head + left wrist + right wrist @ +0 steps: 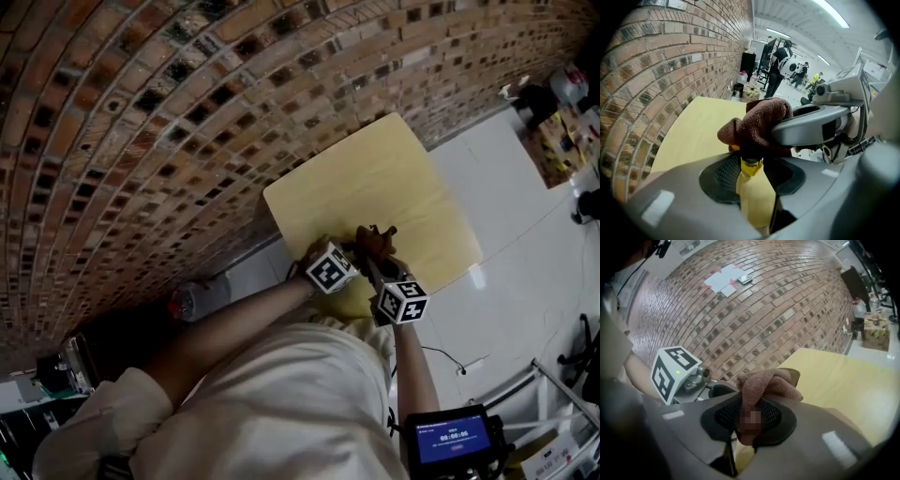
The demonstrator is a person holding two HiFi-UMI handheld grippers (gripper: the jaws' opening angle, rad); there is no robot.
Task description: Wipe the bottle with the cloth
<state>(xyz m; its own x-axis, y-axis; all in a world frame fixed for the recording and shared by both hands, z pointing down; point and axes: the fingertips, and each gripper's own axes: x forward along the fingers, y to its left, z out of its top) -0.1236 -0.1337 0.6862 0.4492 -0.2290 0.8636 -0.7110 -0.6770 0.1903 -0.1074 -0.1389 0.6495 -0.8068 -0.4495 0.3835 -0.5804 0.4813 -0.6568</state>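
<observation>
1. the left hand-held gripper (751, 172) has its jaws closed on the bottle (750, 167): the two dark pads sit against either side of a narrow yellow part of it, just under a dark top.
2. most of the bottle is hidden; the brown cloth (761, 125) is bunched over its upper end and touches it.
3. the right hand-held gripper (751, 420) grips that cloth, with a fold of it pinched between the pads and the rest bulging out past the jaw tips.
4. in the left gripper view the right hand-held gripper's grey body lies across the cloth from the right side, close above the left one's jaws.
5. in the head view the two meet over the near edge of the pale yellow worktop (394, 178), with the cloth between them; the bottle cannot be made out there.
6. the worktop stands against a brick wall (141, 112), with a white floor (511, 169) on its other side.
7. a small blue-lit screen (452, 439) shows low in the head view, by the person's right forearm.
</observation>
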